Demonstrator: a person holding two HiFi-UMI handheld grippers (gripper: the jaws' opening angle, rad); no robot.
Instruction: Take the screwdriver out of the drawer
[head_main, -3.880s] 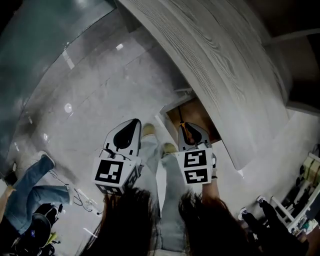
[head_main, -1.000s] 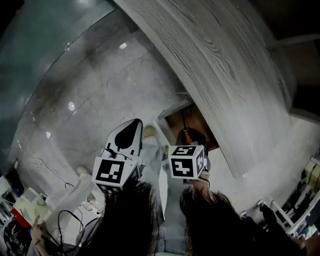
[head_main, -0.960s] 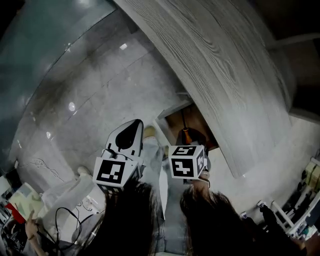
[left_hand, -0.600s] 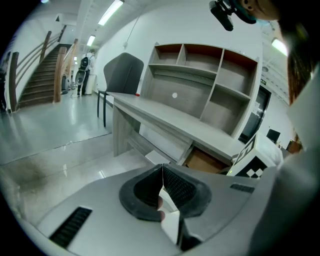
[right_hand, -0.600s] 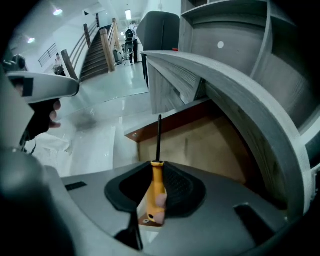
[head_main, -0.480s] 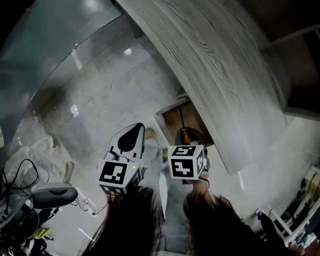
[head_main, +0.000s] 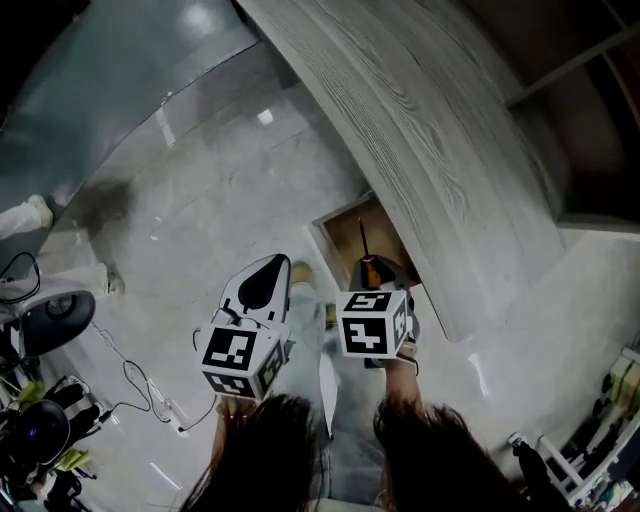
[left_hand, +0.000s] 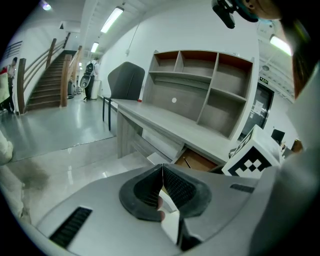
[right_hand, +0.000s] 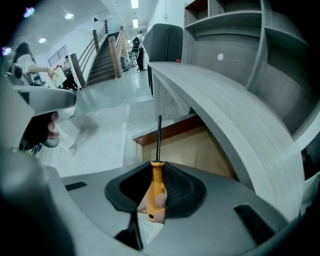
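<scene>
Two grippers are showing low in the head view, side by side above a pale glossy floor (head_main: 210, 190). The right gripper (right_hand: 156, 172) is clamping its jaws on the orange handle of the screwdriver (right_hand: 159, 137), with the ribbed black pads pressing on either side of the handle. The thin dark shaft is sticking straight out past the jaw tips. Seen from the head view, the tool is lying over the open drawer (head_main: 340, 225), its shaft crossing the bare wooden bottom. Whether the tip is touching anything cannot be told. That drawer is standing pulled out from under the grey wood-grain tabletop (head_main: 430, 130), which is running diagonally across the head view and overhanging the drawer's far side.

The left gripper (left_hand: 162, 175) is holding its jaws pressed together with nothing between them. It is hovering just beside the right gripper, nearer the open floor and apart from the drawer. In its own view, a grey shelf unit (left_hand: 210, 90) is standing on the tabletop, and a dark chair (left_hand: 125, 82) is sitting at the far end.
</scene>
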